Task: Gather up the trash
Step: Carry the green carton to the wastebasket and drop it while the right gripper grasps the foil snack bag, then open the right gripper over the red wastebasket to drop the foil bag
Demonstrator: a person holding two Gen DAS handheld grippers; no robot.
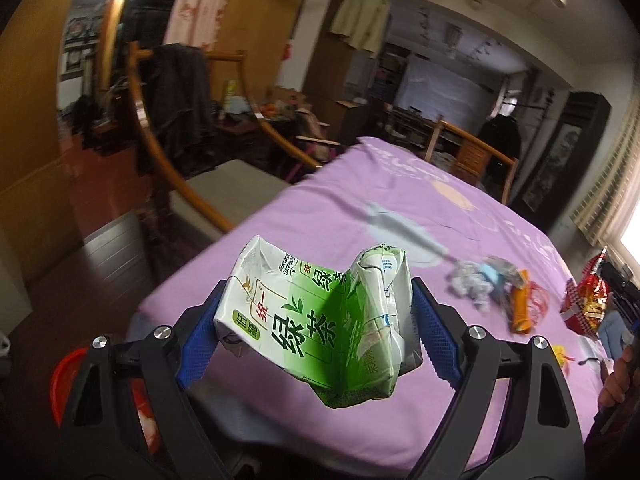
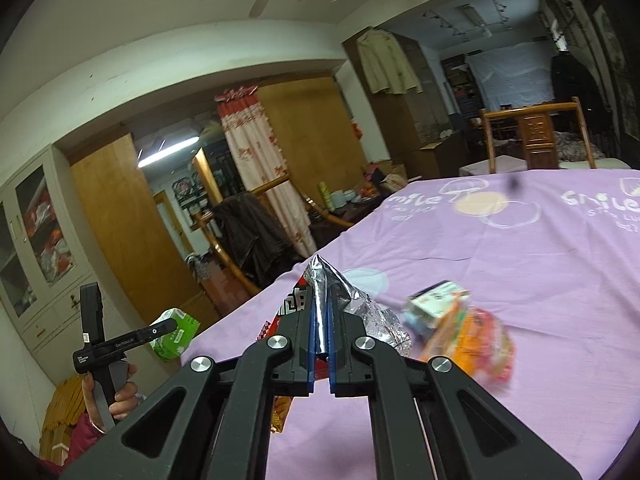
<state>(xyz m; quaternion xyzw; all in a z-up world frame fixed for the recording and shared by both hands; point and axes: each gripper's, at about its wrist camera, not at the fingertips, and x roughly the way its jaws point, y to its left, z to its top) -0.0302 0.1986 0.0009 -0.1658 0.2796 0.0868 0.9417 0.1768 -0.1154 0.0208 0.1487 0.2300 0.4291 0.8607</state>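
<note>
My left gripper (image 1: 314, 316) is shut on a crushed green-and-white tea carton (image 1: 316, 320) and holds it above the near left edge of the purple bed sheet (image 1: 320, 216). The carton also shows in the right wrist view (image 2: 174, 334), off the bed's left side. My right gripper (image 2: 320, 320) is shut on a foil-lined red snack bag (image 2: 352, 304), also seen in the left wrist view (image 1: 586, 306). A pile of wrappers (image 1: 500, 292) lies on the sheet, close right of the right gripper (image 2: 460, 320).
A red bin (image 1: 68, 380) sits on the floor at lower left, below the left gripper. A curved wooden chair (image 1: 172, 152) with a dark coat stands left of the bed. A wooden headboard (image 2: 536, 136) is at the far side.
</note>
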